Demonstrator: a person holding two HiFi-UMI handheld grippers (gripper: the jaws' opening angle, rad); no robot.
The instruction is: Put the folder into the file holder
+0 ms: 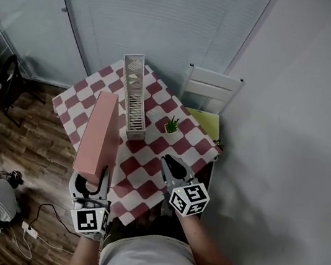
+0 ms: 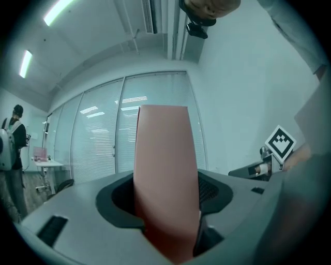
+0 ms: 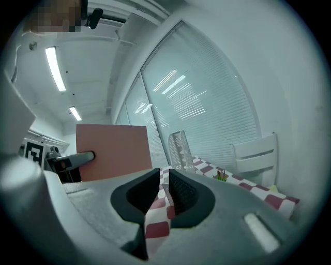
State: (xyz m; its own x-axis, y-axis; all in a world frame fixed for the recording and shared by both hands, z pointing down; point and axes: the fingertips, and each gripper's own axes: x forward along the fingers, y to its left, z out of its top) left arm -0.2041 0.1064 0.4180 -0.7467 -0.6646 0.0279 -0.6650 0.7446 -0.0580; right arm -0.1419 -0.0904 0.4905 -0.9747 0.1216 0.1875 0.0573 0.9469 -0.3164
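Observation:
A pink folder (image 1: 99,136) stands upright over the left edge of the checkered table (image 1: 145,176), and my left gripper (image 1: 89,180) is shut on its lower end. In the left gripper view the folder (image 2: 165,176) rises between the pads and fills the gap. A white mesh file holder (image 1: 135,95) stands empty on the table just right of the folder, running away from me. My right gripper (image 1: 168,162) hovers over the table's near right part, jaws together with nothing between them. From the right gripper view, the folder (image 3: 114,150) shows left and the file holder (image 3: 181,150) beyond the jaws.
A small potted plant (image 1: 172,125) sits right of the file holder. A white chair (image 1: 210,89) stands at the table's far right by the wall. Glass partitions with blinds lie behind. Cables and a power strip (image 1: 30,226) lie on the wood floor at left.

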